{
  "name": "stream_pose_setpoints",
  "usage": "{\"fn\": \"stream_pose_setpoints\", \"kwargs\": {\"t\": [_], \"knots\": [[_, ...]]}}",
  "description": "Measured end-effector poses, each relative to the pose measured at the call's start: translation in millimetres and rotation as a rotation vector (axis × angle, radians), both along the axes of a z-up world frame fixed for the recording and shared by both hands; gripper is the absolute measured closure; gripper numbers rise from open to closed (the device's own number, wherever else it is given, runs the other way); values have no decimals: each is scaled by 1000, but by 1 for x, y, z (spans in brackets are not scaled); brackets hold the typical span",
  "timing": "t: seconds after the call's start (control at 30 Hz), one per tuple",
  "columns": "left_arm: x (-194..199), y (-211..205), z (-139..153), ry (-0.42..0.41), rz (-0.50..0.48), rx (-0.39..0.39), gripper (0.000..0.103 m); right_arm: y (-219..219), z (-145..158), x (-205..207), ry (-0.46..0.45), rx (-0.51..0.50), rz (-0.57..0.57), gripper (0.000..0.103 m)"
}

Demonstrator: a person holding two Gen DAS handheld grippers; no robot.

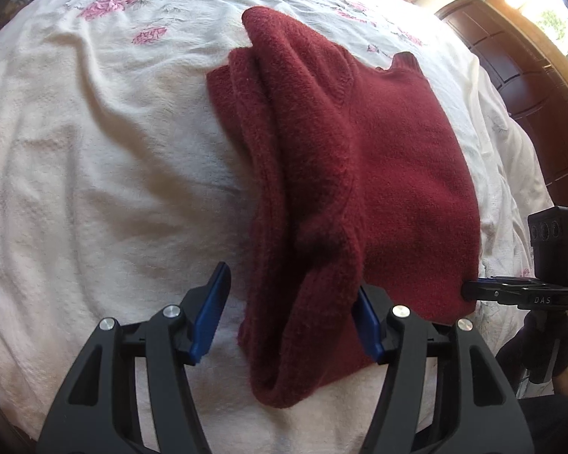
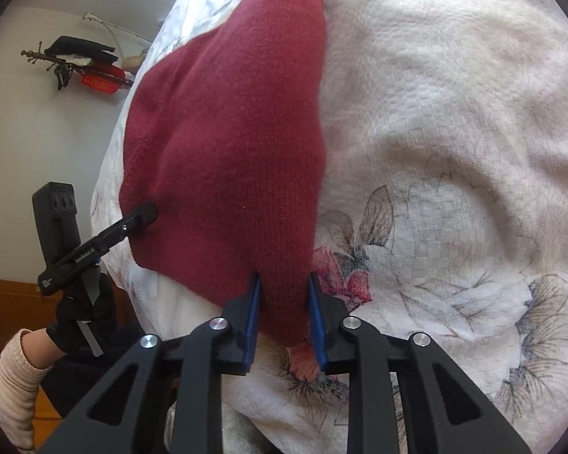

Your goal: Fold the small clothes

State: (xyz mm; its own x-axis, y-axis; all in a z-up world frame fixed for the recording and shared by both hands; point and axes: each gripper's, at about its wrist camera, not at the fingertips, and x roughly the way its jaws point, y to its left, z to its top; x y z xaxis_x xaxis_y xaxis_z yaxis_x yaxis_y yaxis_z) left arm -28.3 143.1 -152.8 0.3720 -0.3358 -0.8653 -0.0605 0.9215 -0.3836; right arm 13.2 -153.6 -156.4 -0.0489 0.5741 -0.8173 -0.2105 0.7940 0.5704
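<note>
Floral bedspread [image 1: 94, 151], wooden headboard [image 1: 518, 75], wall rack [image 2: 83, 64].

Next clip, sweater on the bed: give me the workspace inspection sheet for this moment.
Surface: white floral bedspread, wrinkled.
Job's things: red sweater, partly folded lengthwise, a thick fold along one side.
Clutter: nothing seen on the bed.
Grippers: left gripper open, jaws astride the sweater's near folded end; right gripper narrowly parted around the sweater's near corner, grip uncertain.
Cables: nothing seen.
Surroundings: dark wooden headboard; wall rack with hanging items; gloved hand holding the left gripper.
</note>
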Motion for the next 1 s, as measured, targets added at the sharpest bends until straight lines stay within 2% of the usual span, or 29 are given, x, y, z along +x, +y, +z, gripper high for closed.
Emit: {"fn": "stream_pose_setpoints", "kwargs": {"t": [0.17,0.27,0.37,0.5,0.53,0.57,0.67,0.73,0.87,1.0], "knots": [[-3,6,-14,20,15,-2,33,6,-8,-2,19,-44,5,76],[-4,6,-4,37,21,17,33,8,5,-4,-5,-91,23,66],[-6,5,19,59,36,46,35,12,34,-8,-84,-143,45,64],[-17,12,58,57,83,14,34,15,83,-15,-216,-230,6,35],[-22,14,68,48,91,18,33,16,94,-19,-246,-246,-6,33],[-27,14,78,42,97,60,33,17,104,-23,-269,-252,-15,32],[-45,12,106,-11,96,156,30,26,131,-40,-324,-276,-33,21],[-57,10,124,-41,106,210,24,35,150,-54,-382,-332,-46,15],[-79,12,145,-88,144,252,16,38,174,-77,-455,-361,-126,9],[-99,10,152,-100,174,245,14,52,189,-102,-539,-415,-152,5]]}}
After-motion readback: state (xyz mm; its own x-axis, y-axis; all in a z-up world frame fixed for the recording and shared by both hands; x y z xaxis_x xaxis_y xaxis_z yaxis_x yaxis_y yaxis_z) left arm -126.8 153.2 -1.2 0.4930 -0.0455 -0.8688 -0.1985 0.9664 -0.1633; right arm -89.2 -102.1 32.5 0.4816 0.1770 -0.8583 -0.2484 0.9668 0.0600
